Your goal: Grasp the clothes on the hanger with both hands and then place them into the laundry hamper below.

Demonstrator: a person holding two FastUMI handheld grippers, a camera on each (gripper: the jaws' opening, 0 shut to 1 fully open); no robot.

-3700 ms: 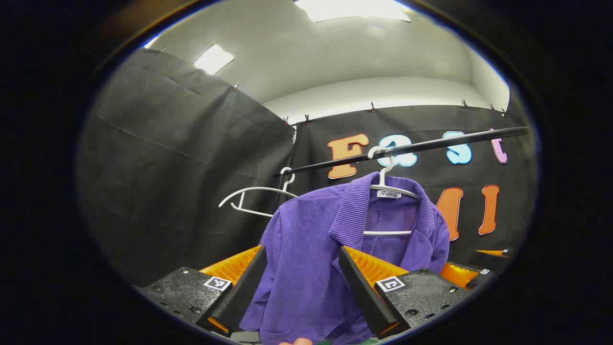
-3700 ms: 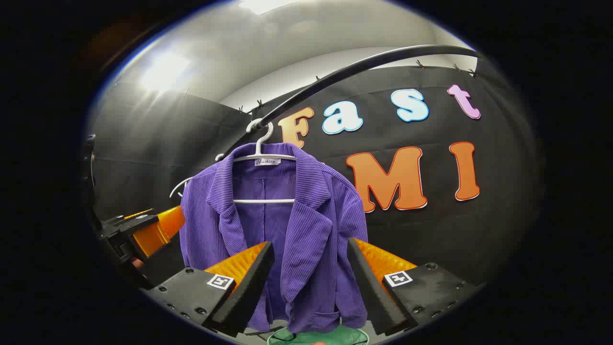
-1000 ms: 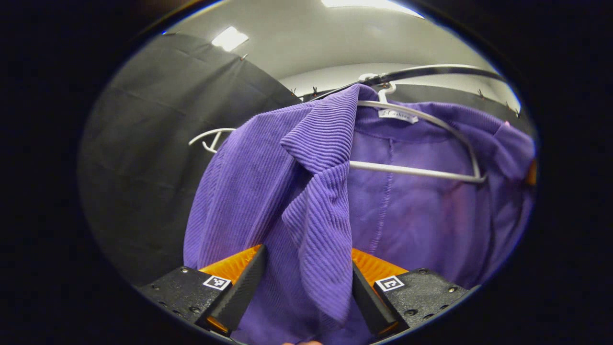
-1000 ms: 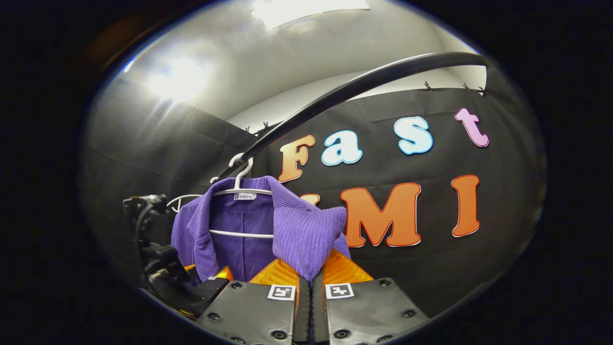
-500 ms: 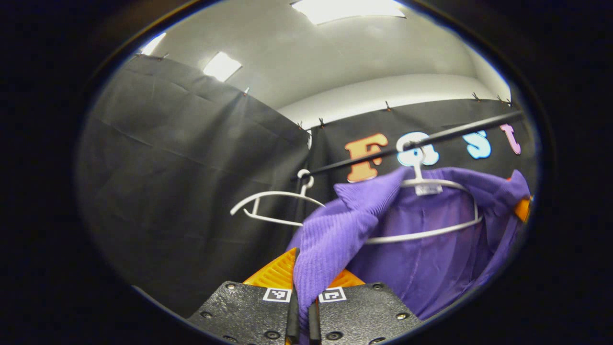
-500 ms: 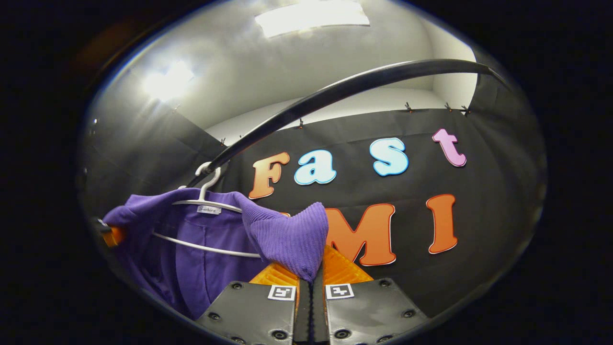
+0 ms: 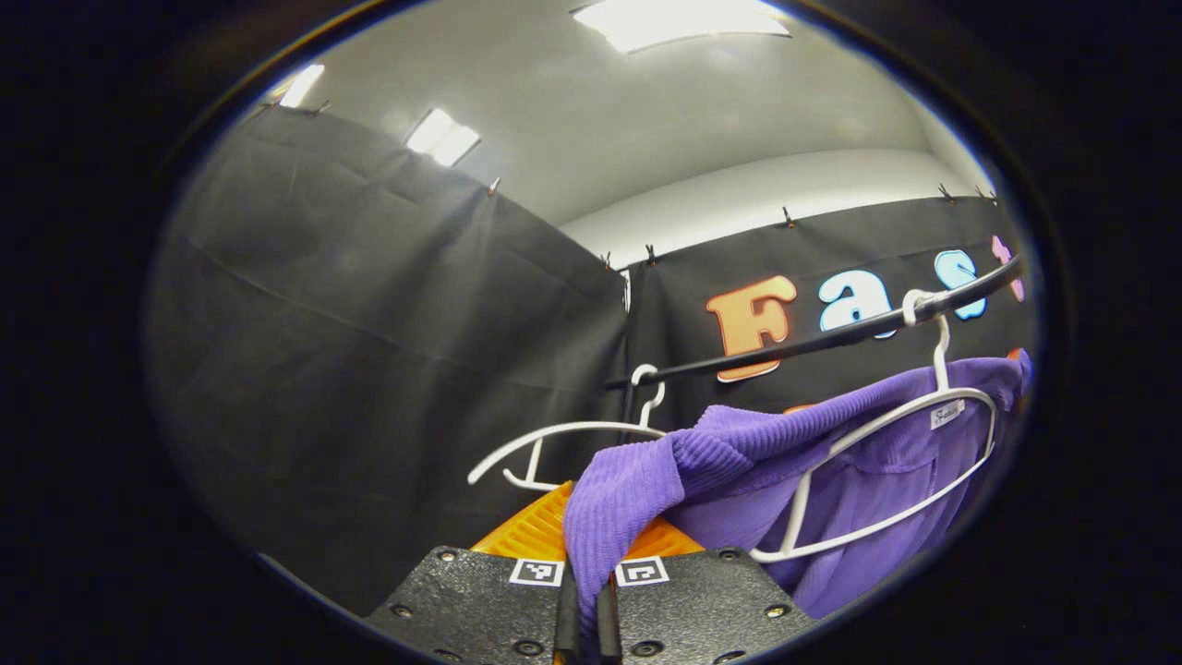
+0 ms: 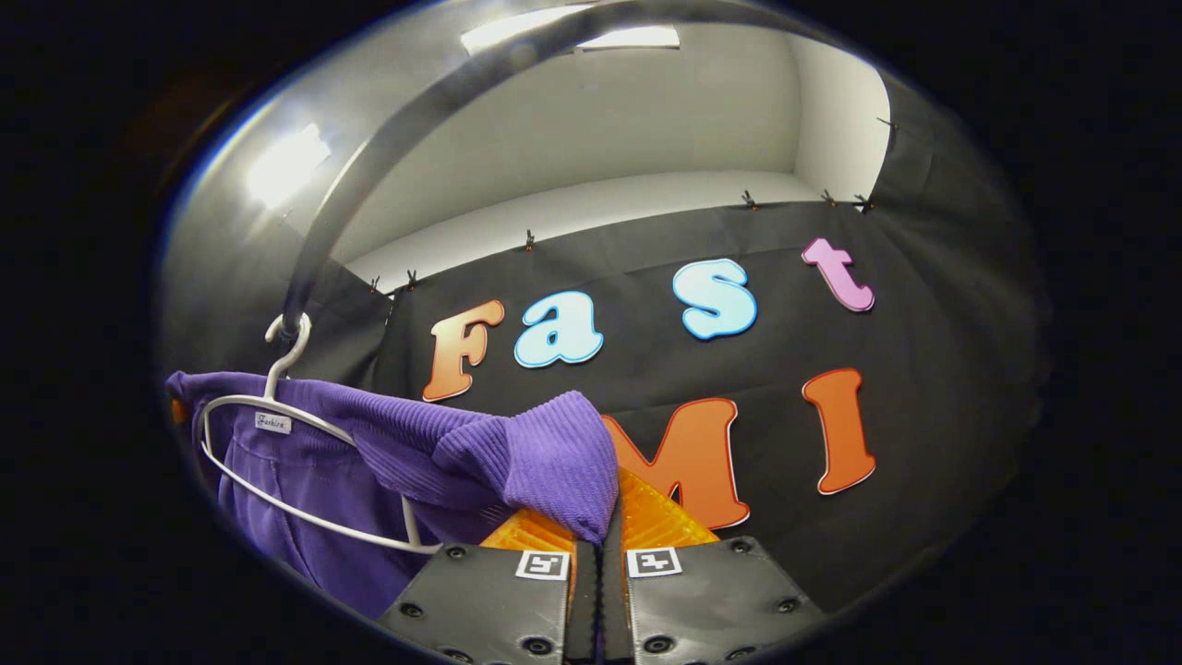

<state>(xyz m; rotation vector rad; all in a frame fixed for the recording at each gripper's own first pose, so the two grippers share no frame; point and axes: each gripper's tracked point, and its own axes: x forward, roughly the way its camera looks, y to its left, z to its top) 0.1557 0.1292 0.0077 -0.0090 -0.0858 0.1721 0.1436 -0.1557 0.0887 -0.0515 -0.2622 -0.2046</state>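
Both hand-held grippers clench the purple ribbed corduroy jacket (image 7: 739, 453): the left hand-held gripper (image 7: 585, 605) on one lapel, the right hand-held gripper (image 8: 598, 591) on the other. The jacket stretches between them, draped on its white plastic hanger (image 7: 886, 462) under the black rail (image 7: 813, 342).

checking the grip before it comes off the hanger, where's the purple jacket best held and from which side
By the front edges near the collar, one in each tool, coming from the front. The purple jacket hangs open on the white hanger, so those ribbed flaps stick out free. The left tool and right tool are each shut on one, pulling the cloth off the hanger's arms.
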